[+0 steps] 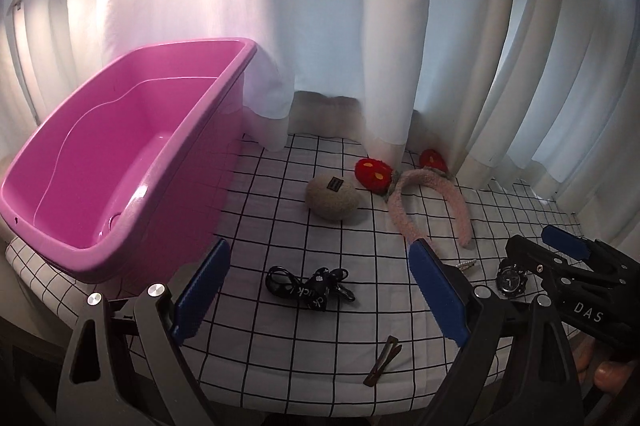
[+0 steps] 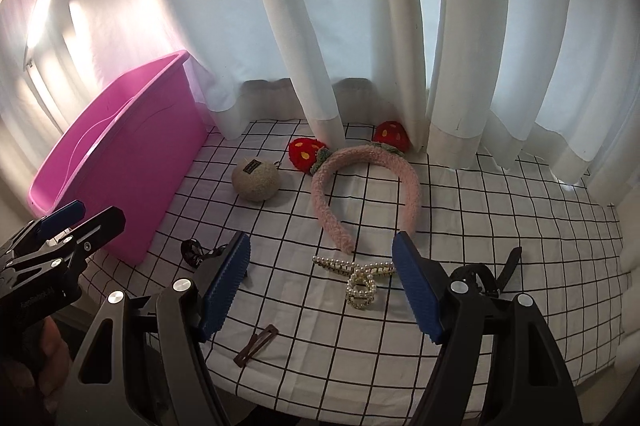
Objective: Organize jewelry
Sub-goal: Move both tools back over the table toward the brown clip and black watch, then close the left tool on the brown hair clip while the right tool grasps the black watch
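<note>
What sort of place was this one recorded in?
Probably a bedroom or other home room: a grid-patterned sheet over a soft surface, white curtains hanging behind it, and a pink plastic tub.

In the right wrist view the wristwatch (image 2: 486,276) sits largely behind the right hand-held gripper (image 2: 320,288) – only its strap ends and part of the case show. The black lanyard (image 2: 196,252) is half covered by a blue pad. One strawberry (image 2: 390,134) of the pink headband (image 2: 366,193) tucks behind the curtain (image 2: 320,25). The pink tub (image 2: 120,161) has its base hidden – and the print on the lanyard (image 1: 316,286) is too small to read.
</note>
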Motion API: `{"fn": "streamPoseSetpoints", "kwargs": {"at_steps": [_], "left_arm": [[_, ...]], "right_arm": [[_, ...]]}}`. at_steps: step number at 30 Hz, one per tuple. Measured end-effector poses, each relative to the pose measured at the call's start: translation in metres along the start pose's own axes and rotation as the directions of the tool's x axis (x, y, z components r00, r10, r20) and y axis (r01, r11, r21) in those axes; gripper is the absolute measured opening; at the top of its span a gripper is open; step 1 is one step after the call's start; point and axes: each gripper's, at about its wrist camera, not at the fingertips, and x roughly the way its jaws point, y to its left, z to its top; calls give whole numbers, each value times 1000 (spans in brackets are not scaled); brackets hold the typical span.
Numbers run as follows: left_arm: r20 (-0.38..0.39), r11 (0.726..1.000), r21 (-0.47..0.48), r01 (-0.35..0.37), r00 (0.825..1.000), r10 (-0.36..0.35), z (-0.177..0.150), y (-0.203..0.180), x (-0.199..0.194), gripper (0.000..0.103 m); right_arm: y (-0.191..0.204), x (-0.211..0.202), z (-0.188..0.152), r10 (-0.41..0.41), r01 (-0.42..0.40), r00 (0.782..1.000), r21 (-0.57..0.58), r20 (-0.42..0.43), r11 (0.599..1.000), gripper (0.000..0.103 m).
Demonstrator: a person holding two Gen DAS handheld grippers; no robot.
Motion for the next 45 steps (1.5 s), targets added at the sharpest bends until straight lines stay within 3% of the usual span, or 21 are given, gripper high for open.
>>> {"fn": "streamPoseSetpoints", "kwargs": {"at_steps": [12,23,34,45], "left_arm": [[-129,1000,-6,-13,992,12,-50,-17,31,89],[-225,999,16,-28,974,31,-94,-43,61,89],[-261,999,42,-10,965,21,-123,-69,88,89],[-254,999,43,-14,967,25,-130,-76,100,89]], "right_arm": [[-70,20,-48,-66,76,993,101,-103,992,70],[-123,41,-80,-97,123,980,145,-175,982,70],[-157,58,-96,-97,133,975,175,-199,975,70],[-168,91,-98,-62,107,970,183,-234,977,70]]}}
